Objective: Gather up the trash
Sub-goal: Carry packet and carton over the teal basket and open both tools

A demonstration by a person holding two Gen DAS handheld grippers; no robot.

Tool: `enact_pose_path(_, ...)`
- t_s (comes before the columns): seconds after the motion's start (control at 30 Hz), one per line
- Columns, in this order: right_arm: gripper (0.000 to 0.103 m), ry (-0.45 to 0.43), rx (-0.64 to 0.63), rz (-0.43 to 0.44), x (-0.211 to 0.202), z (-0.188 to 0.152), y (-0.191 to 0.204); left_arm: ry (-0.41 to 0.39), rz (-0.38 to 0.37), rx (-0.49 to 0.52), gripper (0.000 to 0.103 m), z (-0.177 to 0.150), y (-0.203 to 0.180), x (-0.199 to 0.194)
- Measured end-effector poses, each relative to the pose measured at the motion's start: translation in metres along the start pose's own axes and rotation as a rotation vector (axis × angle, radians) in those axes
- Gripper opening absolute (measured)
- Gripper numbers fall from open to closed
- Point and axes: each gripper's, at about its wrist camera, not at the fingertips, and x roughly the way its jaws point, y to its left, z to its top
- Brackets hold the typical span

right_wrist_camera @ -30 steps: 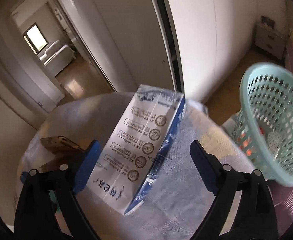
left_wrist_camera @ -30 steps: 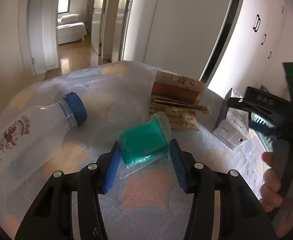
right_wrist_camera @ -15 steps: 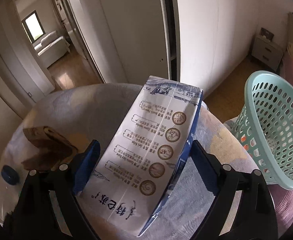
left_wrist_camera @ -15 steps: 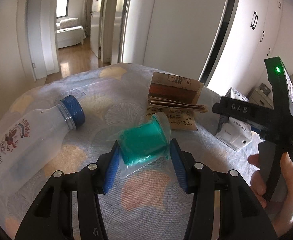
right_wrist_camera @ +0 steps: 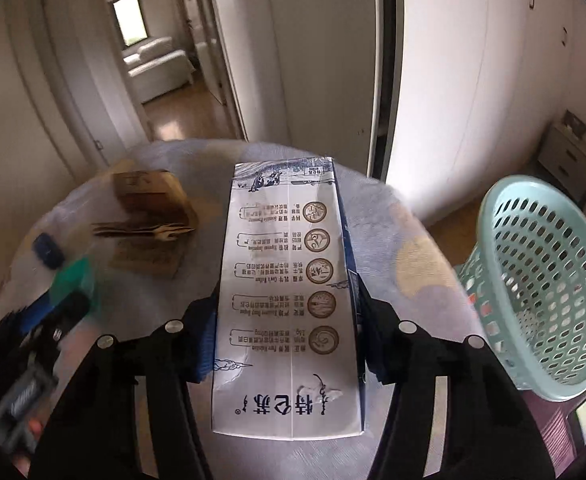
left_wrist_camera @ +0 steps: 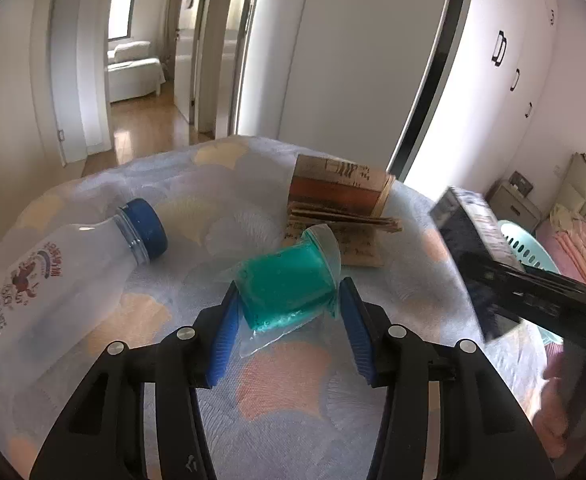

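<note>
My right gripper point(right_wrist_camera: 289, 332) is shut on a white milk carton point(right_wrist_camera: 293, 300) and holds it above the round table point(right_wrist_camera: 409, 248). It shows dark and blurred in the left wrist view point(left_wrist_camera: 473, 256). My left gripper point(left_wrist_camera: 289, 332) is shut on a green plastic cup point(left_wrist_camera: 285, 284) in a clear wrapper, low over the tablecloth point(left_wrist_camera: 285, 396). A clear plastic bottle point(left_wrist_camera: 53, 276) with a blue cap lies to the left. Folded brown cardboard point(left_wrist_camera: 337, 200) lies behind the cup. A teal basket point(right_wrist_camera: 545, 280) stands to the right of the table.
White wardrobe doors point(right_wrist_camera: 453, 60) stand behind the table. An open doorway point(left_wrist_camera: 141, 60) leads to another room at the back left. A small bedside cabinet point(right_wrist_camera: 569, 152) stands in the far right corner. The person's hand point(left_wrist_camera: 565, 412) holds the right gripper's handle.
The right gripper has closed on the milk carton and lifted it, turning it straighter between the fingers. The left gripper stays shut on the green cup, slightly raised.
</note>
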Motion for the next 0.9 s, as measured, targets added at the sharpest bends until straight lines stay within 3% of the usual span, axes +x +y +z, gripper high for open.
enact_pose_path(0.23, 0.054, -0.092, 0.014, 0.033, -0.06, 0.001, -0.036, -0.053, -0.091, 0.025, 0.047, 0.008, -0.029, -0.028)
enact_pose_path(0.5, 0.054, -0.178, 0.086, -0.006, -0.11, 0.008, -0.092, -0.123, -0.21, 0.105, 0.047, 0.027, -0.107, -0.055)
enact_pose_path(0.73, 0.054, -0.21, 0.199, -0.093, -0.13, 0.009, -0.162, -0.116, -0.304, 0.206, 0.047, 0.037, -0.188, -0.038)
enact_pose_path(0.9, 0.054, -0.194, 0.292, -0.15, -0.126, 0.005, -0.215, -0.068, -0.364, 0.276, 0.047, 0.036, -0.243, -0.008)
